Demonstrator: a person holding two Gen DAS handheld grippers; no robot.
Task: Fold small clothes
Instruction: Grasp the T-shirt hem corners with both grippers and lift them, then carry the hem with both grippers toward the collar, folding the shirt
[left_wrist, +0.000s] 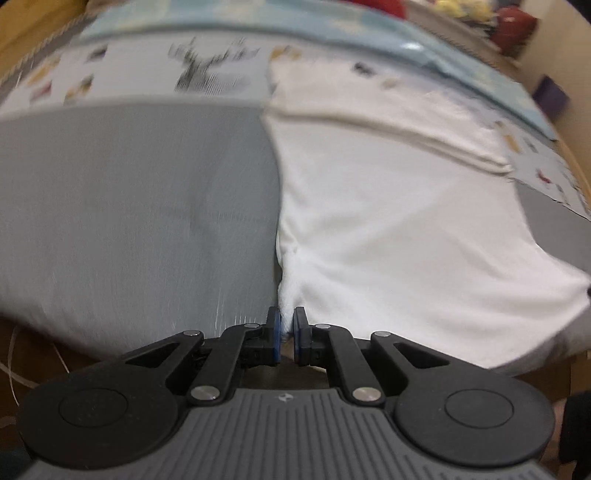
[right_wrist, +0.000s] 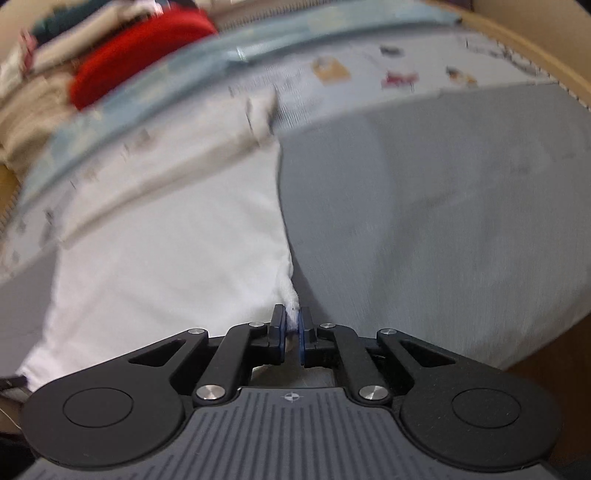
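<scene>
The white garment (left_wrist: 388, 221) lies spread on the grey surface (left_wrist: 129, 206), reaching up onto a patterned cloth (left_wrist: 122, 74) at the far edge. Left gripper (left_wrist: 287, 325) fingers pinch one near corner; right gripper (right_wrist: 291, 326) fingers are clamped on the other near corner (right_wrist: 291, 299).

We find no readable txt, brand or nr in either view. Only a small round crosshair-like mark (right_wrist: 291, 397) on the ribbed grey gripper body (right_wrist: 295, 435), no letters w/ it. The printed cloth (left_wrist: 110, 74) behind has blurred pics, nothing legible.
</scene>
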